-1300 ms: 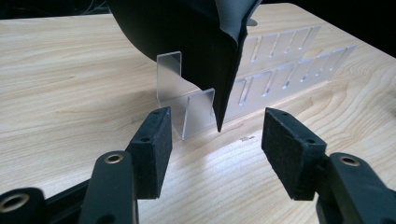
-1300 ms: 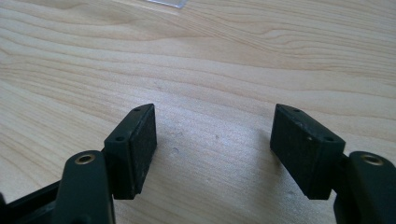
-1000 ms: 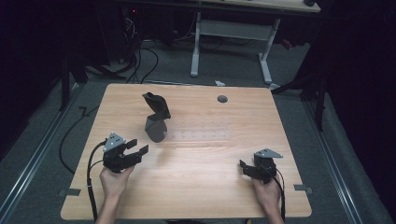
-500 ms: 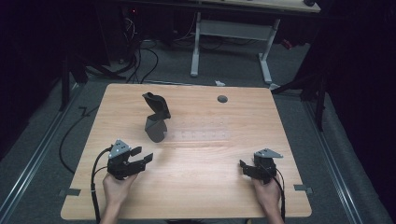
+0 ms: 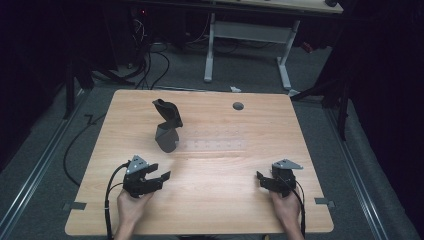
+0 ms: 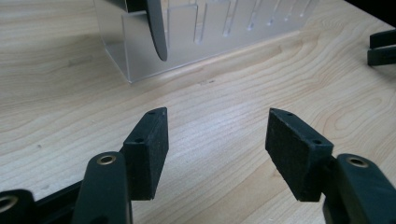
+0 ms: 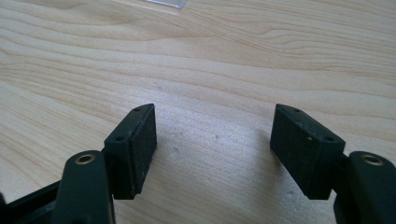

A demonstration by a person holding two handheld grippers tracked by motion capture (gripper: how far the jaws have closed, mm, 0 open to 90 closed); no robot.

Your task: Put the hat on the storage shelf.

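I hold the left gripper [image 5: 161,177] and right gripper [image 5: 261,178] low over the bench [image 5: 220,200], jaws apart and empty, with a clear slotted rack [image 5: 212,145] and dark object [image 5: 167,125] beyond.

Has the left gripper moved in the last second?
Yes. The left gripper has shifted toward the table's near edge and slightly rightward, farther from the dark holder.
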